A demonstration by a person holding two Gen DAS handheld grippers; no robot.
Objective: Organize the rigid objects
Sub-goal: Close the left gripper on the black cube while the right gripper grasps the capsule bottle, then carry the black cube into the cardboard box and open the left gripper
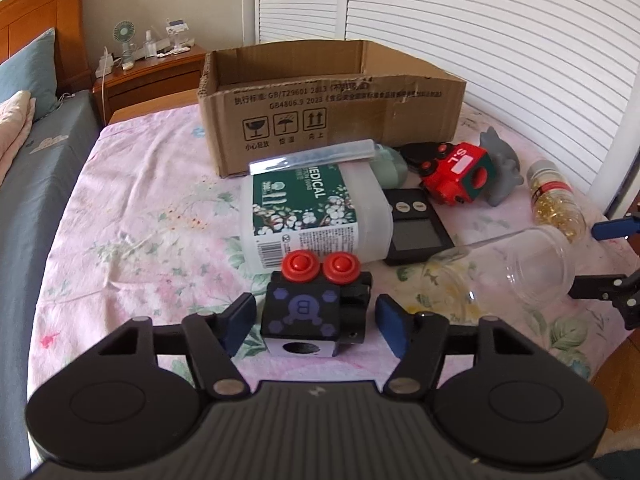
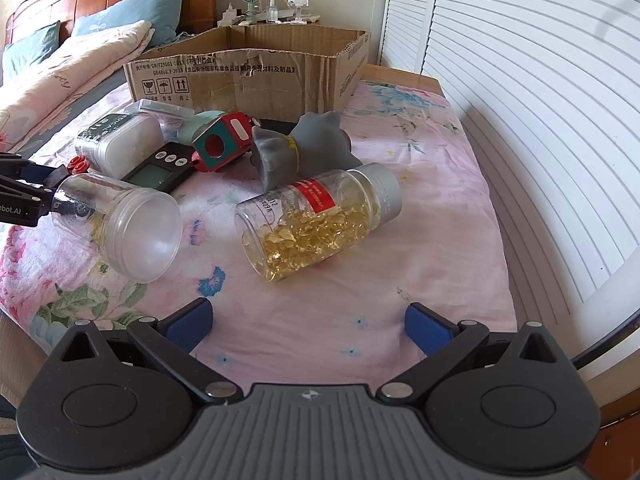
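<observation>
My left gripper [image 1: 312, 322] is open, its blue pads on either side of a black cube toy [image 1: 310, 314] with two red buttons, apart from it. Behind it lie a white medical swab box [image 1: 312, 216], a black digital scale [image 1: 416, 226], a red cube toy [image 1: 456, 174], a grey rubber animal [image 1: 500, 168], a bottle of yellow capsules [image 1: 554, 196] and a clear empty jar [image 1: 516, 268]. My right gripper [image 2: 310, 326] is open and empty above the bedsheet, just short of the capsule bottle [image 2: 316, 224]. The clear jar [image 2: 120, 226] lies to its left.
An open cardboard box [image 1: 320, 108] stands at the back on the floral sheet; it also shows in the right wrist view [image 2: 256, 72]. White louvred doors [image 2: 540, 120] run along the right. Pillows [image 2: 80, 56] and a nightstand [image 1: 148, 76] are at the far left.
</observation>
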